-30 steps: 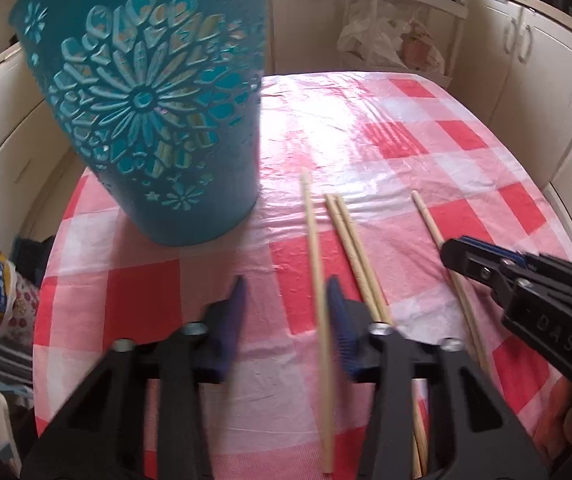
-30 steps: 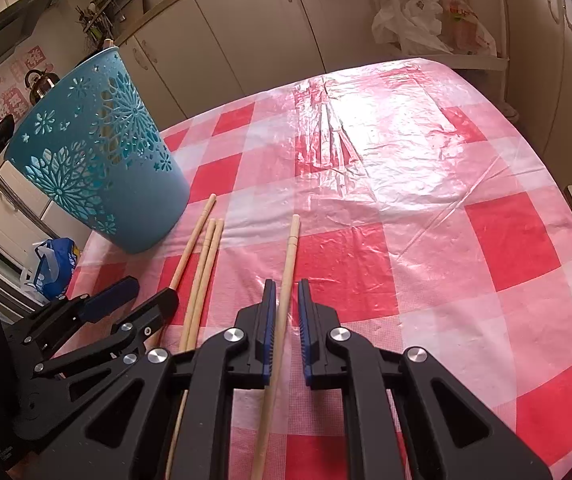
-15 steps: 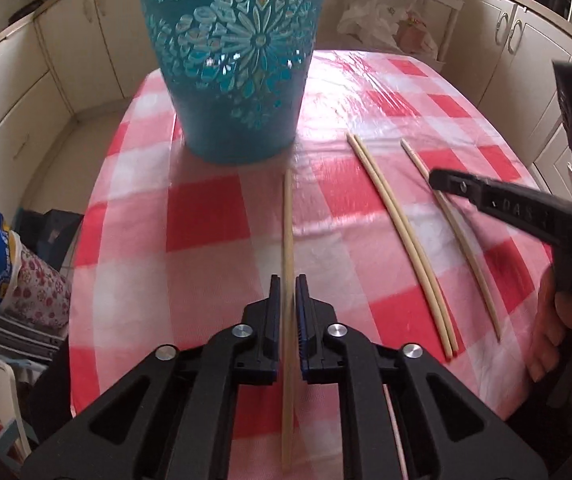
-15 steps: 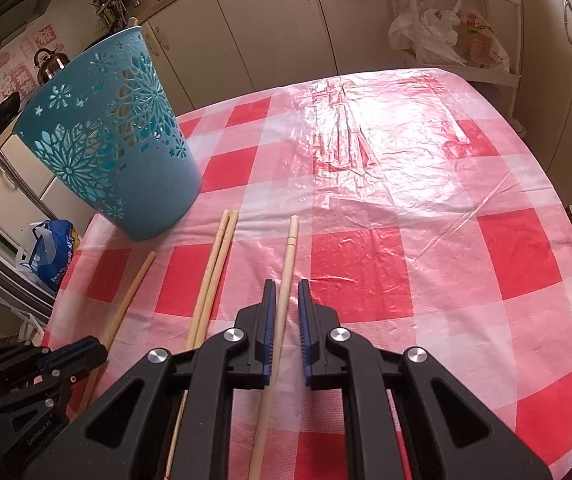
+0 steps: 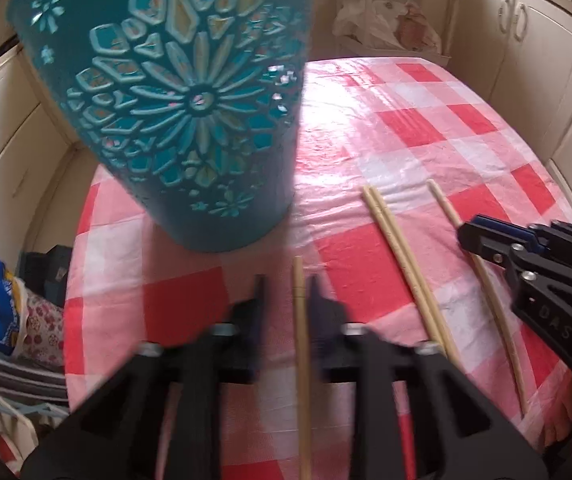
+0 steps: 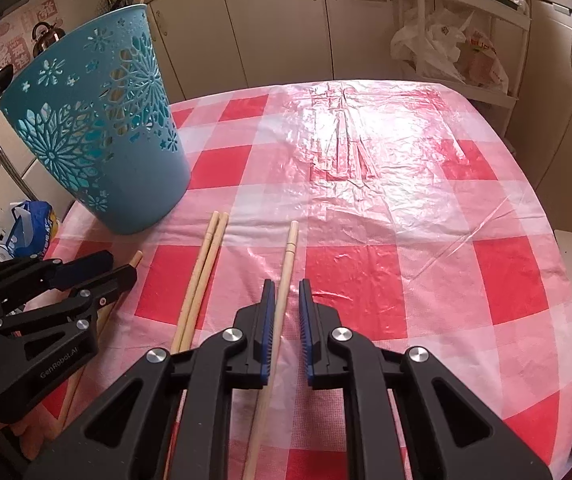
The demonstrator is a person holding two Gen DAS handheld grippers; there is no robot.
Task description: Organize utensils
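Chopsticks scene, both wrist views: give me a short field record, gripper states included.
surface: table with red-and-white checked cloth
container: teal cut-out basket, upright, at the table's left side
chopstick count: four on the cloth
left hand-held gripper: open, astride the leftmost chopstick, not clamped
right hand-held gripper: slightly open, astride the rightmost chopstick, small gap at the right finger
middle pair: side by side, touching, untouched by either gripper
in basket: a wooden tip shows above its rim, otherwise cannot tell

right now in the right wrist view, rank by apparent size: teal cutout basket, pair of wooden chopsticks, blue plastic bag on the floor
1. Teal cutout plastic basket.
2. Pair of wooden chopsticks, long but thin.
3. Blue plastic bag, though it lies farther off and partly hidden, so its true size is unsure.
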